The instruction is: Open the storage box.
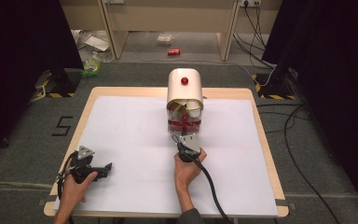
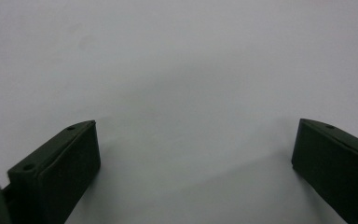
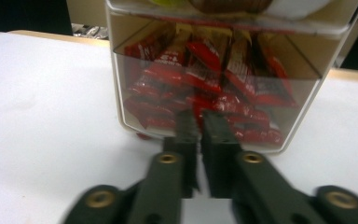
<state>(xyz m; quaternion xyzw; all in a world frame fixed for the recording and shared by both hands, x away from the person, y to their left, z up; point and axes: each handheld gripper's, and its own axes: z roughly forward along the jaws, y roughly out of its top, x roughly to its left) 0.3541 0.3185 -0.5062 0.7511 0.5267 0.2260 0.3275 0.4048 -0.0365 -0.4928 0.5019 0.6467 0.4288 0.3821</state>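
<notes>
A cream box with a domed lid [image 1: 185, 88] and a red lid knob [image 1: 184, 80] stands at the back middle of the table. Its clear drawer [image 1: 184, 122] [image 3: 135, 60] holds several red packets [image 3: 168, 74]. The drawer's small red knob [image 1: 184, 118] faces me. My right gripper [image 1: 184, 131] [image 3: 200, 122] presses against the drawer front, jaws almost together around that knob, which they hide in the right gripper view. My left gripper [image 1: 106, 168] [image 2: 196, 154] rests low over the white sheet at the front left, jaws wide open and empty.
A white sheet [image 1: 135, 140] covers the wooden table [image 1: 261, 121]. Beyond the table, a red can [image 1: 174, 52] and some bags lie on the floor. Cables [image 1: 289, 126] run along the floor at the right, and dark curtains stand on both sides.
</notes>
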